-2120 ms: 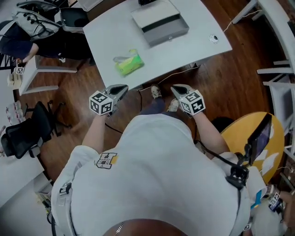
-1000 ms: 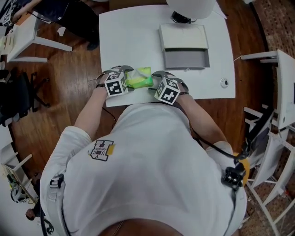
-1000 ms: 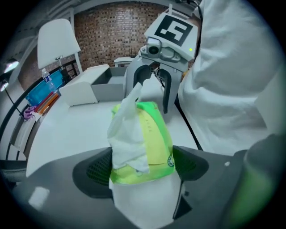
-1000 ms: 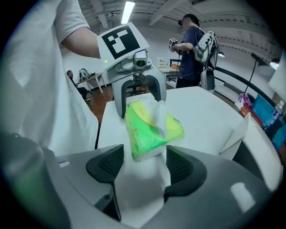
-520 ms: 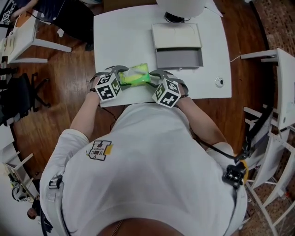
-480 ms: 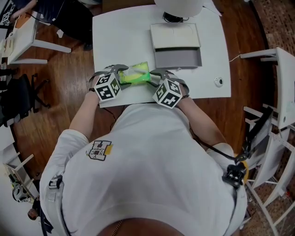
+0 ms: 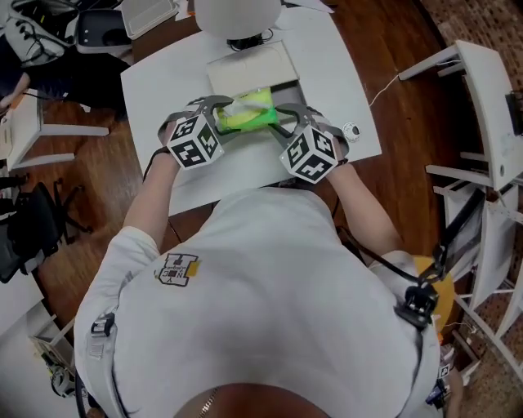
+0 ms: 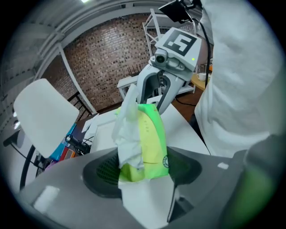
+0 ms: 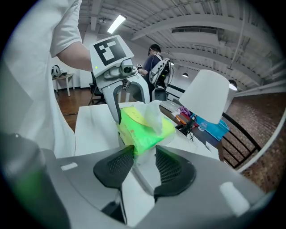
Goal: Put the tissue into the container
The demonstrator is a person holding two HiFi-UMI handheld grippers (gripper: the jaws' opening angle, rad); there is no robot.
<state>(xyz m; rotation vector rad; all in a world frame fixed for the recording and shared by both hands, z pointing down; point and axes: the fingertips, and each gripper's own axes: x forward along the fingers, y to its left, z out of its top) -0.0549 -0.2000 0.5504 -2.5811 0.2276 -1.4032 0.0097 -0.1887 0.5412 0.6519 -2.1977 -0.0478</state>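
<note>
A green tissue pack (image 7: 248,112) with a white tissue sticking out hangs above the white table (image 7: 155,82), gripped from both ends. My left gripper (image 7: 214,110) is shut on its left end and my right gripper (image 7: 286,118) on its right end. Both sets of jaws have just been closing, with the pack between them. In the left gripper view the pack (image 8: 145,143) fills the gap between the pads of the left gripper (image 8: 145,170). The right gripper (image 9: 144,154) pinches the pack's near corner (image 9: 145,127). The grey container (image 7: 253,65) lies just behind the pack, partly hidden by it.
A white lamp shade (image 7: 237,16) stands at the table's far edge behind the container. A small round object (image 7: 351,130) with a cable lies near the table's right corner. White chairs (image 7: 490,106) stand to the right, and desks with bags to the left.
Both grippers came in from the table's front edge, closed on the pack's two ends, lifted it off the table and carried it back toward the container.
</note>
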